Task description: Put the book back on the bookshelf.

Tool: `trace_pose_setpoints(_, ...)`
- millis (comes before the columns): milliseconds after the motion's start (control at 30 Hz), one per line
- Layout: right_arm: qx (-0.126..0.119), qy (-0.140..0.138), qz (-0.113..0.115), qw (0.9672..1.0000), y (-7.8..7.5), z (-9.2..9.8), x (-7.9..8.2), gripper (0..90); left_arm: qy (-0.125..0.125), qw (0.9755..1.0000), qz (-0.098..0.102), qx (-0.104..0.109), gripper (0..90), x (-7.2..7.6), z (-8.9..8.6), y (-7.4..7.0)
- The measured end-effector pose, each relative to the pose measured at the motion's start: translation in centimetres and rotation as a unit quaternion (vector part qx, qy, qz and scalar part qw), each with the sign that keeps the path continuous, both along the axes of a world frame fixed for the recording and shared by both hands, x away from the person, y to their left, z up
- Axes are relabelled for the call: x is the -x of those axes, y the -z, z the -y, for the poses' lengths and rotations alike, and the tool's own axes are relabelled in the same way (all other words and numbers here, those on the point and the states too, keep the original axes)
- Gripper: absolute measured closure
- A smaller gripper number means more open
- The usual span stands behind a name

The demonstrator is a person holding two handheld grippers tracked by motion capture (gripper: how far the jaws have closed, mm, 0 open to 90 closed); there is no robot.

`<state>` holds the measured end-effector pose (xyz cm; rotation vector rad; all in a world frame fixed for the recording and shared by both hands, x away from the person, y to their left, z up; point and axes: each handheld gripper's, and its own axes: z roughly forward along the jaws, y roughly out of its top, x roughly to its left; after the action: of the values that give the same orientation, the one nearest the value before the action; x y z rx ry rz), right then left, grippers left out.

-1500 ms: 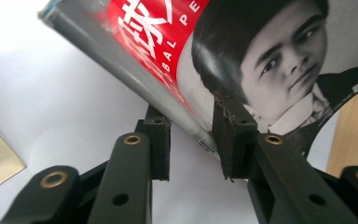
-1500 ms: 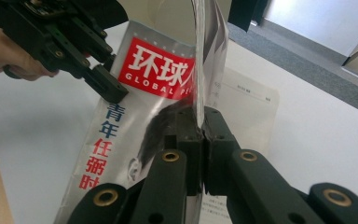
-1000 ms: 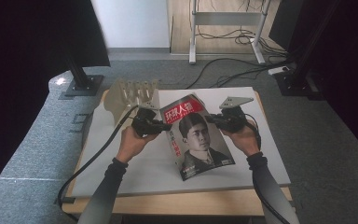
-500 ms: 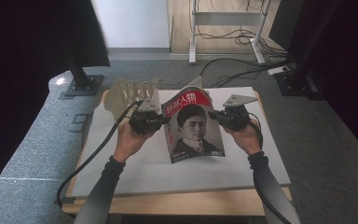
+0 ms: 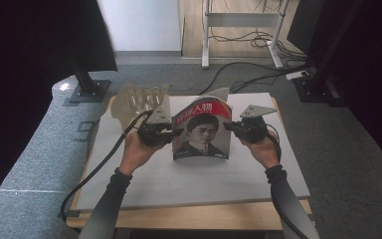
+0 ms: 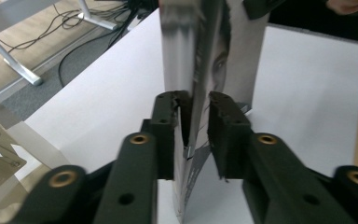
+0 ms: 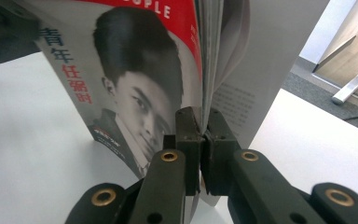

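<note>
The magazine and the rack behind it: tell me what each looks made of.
Magazine: glossy printed paper, probably; the cover bows, shows a slight sheen, and thin page edges fan at the side in the right gripper view.
Rack: seemingly pale wood or plywood, matt; flat beige slats with small metal fasteners show in the left gripper view. Plastic cannot be ruled out.
</note>
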<state>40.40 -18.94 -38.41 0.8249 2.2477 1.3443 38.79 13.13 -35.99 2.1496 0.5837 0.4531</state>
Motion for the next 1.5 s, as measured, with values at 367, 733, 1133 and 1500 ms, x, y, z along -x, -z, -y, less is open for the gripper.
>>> trace_pose_setpoints(367, -0.008, -0.010, -0.003, 0.9999, 0.2, 0.4, 0.1, 84.7, 0.004, 0.9994, -0.025, 0.024, 78.5, -2.2, 0.9, 0.9)
trace_pose_setpoints(733, 0.010, 0.024, -0.012, 0.9996, 1.5, 1.6, -0.2, 70.1, 0.000, 0.9992, -0.017, 0.037, 86.8, -2.4, 0.2, 0.9)
trace_pose_setpoints(1133, 0.030, 0.059, -0.043, 0.9968, 6.4, 4.1, 0.9, 34.0, -0.014, 0.9977, -0.042, 0.052, 87.1, -2.0, -2.0, -0.4)
trace_pose_setpoints(1500, 0.042, 0.090, -0.075, 0.9923, 12.1, 4.4, 1.9, 18.3, -0.035, 0.9963, -0.055, 0.057, 87.0, -1.2, -3.9, -1.2)
